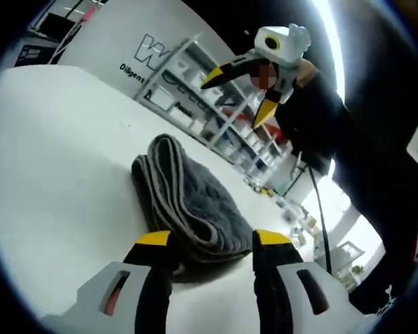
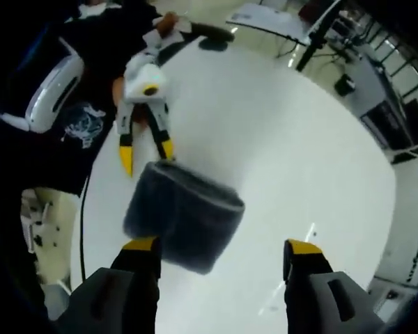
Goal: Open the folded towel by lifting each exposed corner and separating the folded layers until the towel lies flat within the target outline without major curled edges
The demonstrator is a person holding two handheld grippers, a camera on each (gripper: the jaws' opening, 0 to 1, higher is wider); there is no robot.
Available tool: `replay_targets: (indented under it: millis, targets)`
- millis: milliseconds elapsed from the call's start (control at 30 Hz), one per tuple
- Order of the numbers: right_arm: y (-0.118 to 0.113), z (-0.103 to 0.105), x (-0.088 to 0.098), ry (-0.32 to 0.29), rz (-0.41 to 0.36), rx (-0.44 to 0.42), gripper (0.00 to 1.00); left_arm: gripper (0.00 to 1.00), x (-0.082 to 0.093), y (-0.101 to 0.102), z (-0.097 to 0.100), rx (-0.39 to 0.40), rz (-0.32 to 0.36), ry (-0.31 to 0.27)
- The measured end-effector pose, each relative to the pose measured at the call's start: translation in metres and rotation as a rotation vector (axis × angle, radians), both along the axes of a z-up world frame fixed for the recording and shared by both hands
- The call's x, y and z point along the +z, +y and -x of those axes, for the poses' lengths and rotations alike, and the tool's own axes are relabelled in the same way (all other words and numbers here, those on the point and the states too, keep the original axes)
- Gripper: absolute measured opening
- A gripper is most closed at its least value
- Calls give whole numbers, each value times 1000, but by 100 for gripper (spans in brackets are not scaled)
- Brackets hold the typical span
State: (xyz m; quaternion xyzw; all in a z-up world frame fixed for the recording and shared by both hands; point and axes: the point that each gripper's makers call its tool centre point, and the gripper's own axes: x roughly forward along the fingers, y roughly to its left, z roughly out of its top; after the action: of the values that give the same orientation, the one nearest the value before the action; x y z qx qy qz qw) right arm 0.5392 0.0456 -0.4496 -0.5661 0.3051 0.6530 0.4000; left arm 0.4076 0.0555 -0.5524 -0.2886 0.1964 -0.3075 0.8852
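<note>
In the left gripper view, the folded grey towel (image 1: 188, 202) lay on the white table (image 1: 49, 160), its near end between the left gripper's (image 1: 212, 240) open jaws, nothing clamped. Beyond it the right gripper (image 1: 244, 87) hung open before a person in dark clothes (image 1: 348, 139).

In the right gripper view, the towel (image 2: 181, 216) sat just ahead of the right gripper (image 2: 223, 245), nearer its left jaw, jaws spread wide. The left gripper (image 2: 146, 154) stood open at the towel's far edge.
</note>
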Motion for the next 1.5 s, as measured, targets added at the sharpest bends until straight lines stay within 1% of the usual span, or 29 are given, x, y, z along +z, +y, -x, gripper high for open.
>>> replay_targets:
  millis: [200, 267, 367, 467, 567, 633, 700, 800, 900, 967, 1033, 1167, 1267, 1333, 1400, 1467, 1500]
  targets:
    - [1, -3, -16, 25, 11, -7, 69, 31, -3, 4, -5, 23, -15, -2]
    - [1, -4, -24, 36, 18, -12, 68, 23, -4, 6, -6, 29, -19, -2]
    - [2, -1, -37, 56, 34, -7, 67, 20, -7, 6, -7, 31, -20, 5]
    - [6, 1, -44, 62, 42, 4, 67, 21, -6, 6, -7, 29, -26, -1]
    - [9, 3, -50, 78, 48, 2, 66, 27, -5, 6, -6, 37, -47, -18]
    - [10, 3, -56, 80, 61, 8, 64, 28, -4, 5, -5, 42, -59, -31]
    - [8, 3, -63, 81, 72, 12, 63, 28, -3, 5, -4, 43, -70, -43]
    - [9, -7, -64, 87, 87, 14, 63, 25, -2, 7, -4, 50, -83, -57]
    - [10, -13, -63, 91, 93, 12, 63, 25, -2, 8, -5, 47, -81, -57]
    - [12, -15, -64, 103, 90, 12, 61, 25, -3, 7, -5, 41, -76, -52]
    - [13, -15, -67, 116, 98, 14, 59, 25, -6, 6, -5, 36, -76, -44]
    - [12, -13, -74, 121, 114, 7, 59, 27, -5, 5, -5, 31, -78, -47]
    - [11, -10, -78, 128, 121, 5, 58, 29, -6, 7, -5, 37, -96, -54]
    - [10, -8, -80, 131, 123, 6, 57, 31, -4, 11, -7, 61, -123, -75]
    - [9, -8, -82, 138, 124, 9, 55, 32, -3, 12, -8, 64, -126, -81]
    - [10, -6, -85, 143, 122, 15, 53, 31, -3, 11, -8, 59, -115, -73]
    - [10, -5, -86, 148, 124, 17, 52, 28, -4, 10, -8, 54, -100, -61]
